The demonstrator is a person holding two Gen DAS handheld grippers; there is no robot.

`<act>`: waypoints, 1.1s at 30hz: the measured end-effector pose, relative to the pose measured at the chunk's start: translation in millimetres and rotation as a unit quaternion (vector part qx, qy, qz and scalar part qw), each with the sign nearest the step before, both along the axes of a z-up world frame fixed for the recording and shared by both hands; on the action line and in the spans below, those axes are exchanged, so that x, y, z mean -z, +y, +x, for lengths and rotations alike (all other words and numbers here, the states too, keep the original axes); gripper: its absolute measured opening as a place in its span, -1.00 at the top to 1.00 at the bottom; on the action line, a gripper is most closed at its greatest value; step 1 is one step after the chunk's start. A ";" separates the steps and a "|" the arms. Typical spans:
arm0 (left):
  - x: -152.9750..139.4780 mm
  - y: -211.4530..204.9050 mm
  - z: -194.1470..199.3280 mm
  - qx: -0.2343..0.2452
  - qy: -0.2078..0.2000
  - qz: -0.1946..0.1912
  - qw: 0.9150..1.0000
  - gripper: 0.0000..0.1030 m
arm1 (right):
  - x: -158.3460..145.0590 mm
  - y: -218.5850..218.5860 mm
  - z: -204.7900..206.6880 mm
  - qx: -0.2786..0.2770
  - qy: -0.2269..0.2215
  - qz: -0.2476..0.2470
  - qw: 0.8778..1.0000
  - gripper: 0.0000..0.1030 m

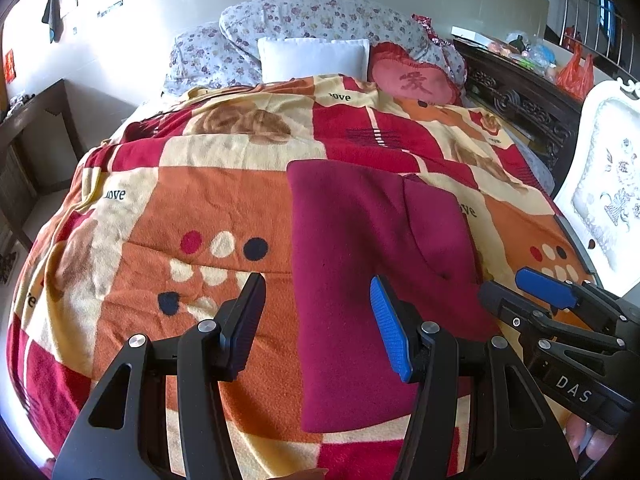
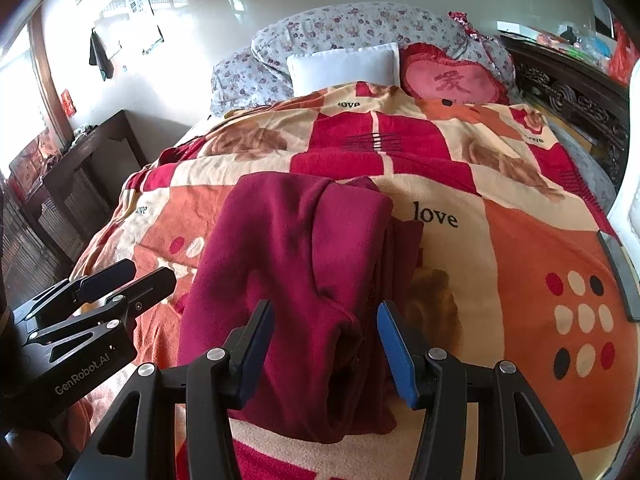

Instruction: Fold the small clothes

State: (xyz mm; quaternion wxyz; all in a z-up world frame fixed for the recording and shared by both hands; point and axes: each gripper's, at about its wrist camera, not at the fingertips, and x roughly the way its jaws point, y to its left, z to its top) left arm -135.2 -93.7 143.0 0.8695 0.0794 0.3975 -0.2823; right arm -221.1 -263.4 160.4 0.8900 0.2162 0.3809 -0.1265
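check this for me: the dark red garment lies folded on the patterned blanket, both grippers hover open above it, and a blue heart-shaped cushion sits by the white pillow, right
One detail is off: the heart-shaped cushion is red and pink, not blue, as the right wrist view shows. The rest holds: the dark red garment lies folded on the patterned blanket, the left gripper and right gripper hover open above it, and the cushion sits by the white pillow.

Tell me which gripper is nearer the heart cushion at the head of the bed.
Right, slightly. The heart cushion sits far ahead on the right side; the right gripper hovers over the maroon garment's right half, while the left gripper straddles its left edge.
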 end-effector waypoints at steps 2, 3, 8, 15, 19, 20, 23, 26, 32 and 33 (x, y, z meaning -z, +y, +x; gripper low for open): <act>-0.2 -0.3 -0.4 0.000 0.000 0.001 1.000 -0.06 | 1.0 -0.9 1.2 0.000 0.001 0.001 1.000 0.00; 0.5 -0.3 0.0 0.000 0.000 0.002 1.000 -0.06 | 1.5 -1.1 1.3 0.000 0.002 0.002 1.000 0.00; 3.4 -1.5 0.6 0.002 0.002 0.003 1.000 -0.06 | 2.5 -2.2 1.3 0.000 0.003 0.004 1.000 0.00; 3.3 -1.8 0.2 0.002 0.002 0.003 1.000 -0.06 | 4.6 -1.6 2.4 -0.002 0.004 0.008 1.000 -0.01; 3.7 -1.7 0.6 0.003 0.002 0.004 1.000 -0.06 | 6.1 -0.6 2.6 -0.004 0.006 0.009 1.000 -0.01; 3.3 -1.7 0.4 0.002 0.002 0.003 1.000 -0.06 | 6.5 -0.4 2.8 -0.005 0.007 0.010 1.000 -0.01; 5.5 -3.2 -0.3 0.004 0.003 0.005 1.000 -0.06 | 7.4 0.6 3.1 -0.005 0.008 0.011 1.000 -0.01; 8.5 -3.6 -0.6 0.006 0.002 0.005 1.000 -0.06 | 8.6 1.7 3.6 -0.005 0.010 0.012 1.000 -0.01; 8.9 -1.9 -2.6 0.006 -0.011 0.004 1.000 -0.06 | 12.7 2.2 4.4 -0.007 0.015 0.015 1.000 -0.01; 8.4 -1.2 -1.7 0.005 -0.011 0.004 1.000 -0.06 | 13.3 1.8 4.3 -0.007 0.016 0.015 1.000 -0.01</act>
